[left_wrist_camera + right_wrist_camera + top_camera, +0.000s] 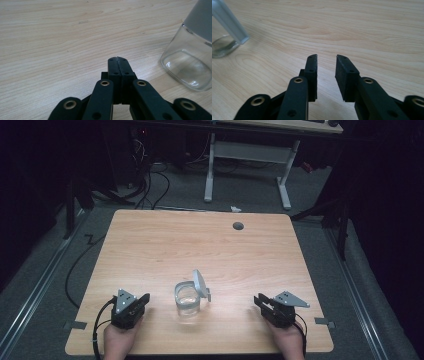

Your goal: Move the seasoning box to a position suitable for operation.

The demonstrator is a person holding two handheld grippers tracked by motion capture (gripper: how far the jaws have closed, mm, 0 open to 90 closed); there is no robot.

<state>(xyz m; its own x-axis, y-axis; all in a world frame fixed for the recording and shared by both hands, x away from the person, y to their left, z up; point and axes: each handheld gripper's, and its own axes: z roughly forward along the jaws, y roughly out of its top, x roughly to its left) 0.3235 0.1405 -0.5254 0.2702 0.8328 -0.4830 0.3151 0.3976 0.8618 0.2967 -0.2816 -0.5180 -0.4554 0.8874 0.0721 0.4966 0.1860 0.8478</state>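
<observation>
Now your left gripper (117, 59), jaws together, sits just beside the glass jar (188, 301); right gripper (326, 58), jaws apart, lies farther off — a careless nudge could tip it, its lid (200, 283) hinged open.

One table (150, 250) is seen, with one round grey hole (238, 226) in it. One glass jar (188, 301) is counted, and one lid (200, 283) is on it, tipped up. Two grippers are held: the left gripper (145, 298) and the right gripper (258, 299). Two hands are seen.
</observation>
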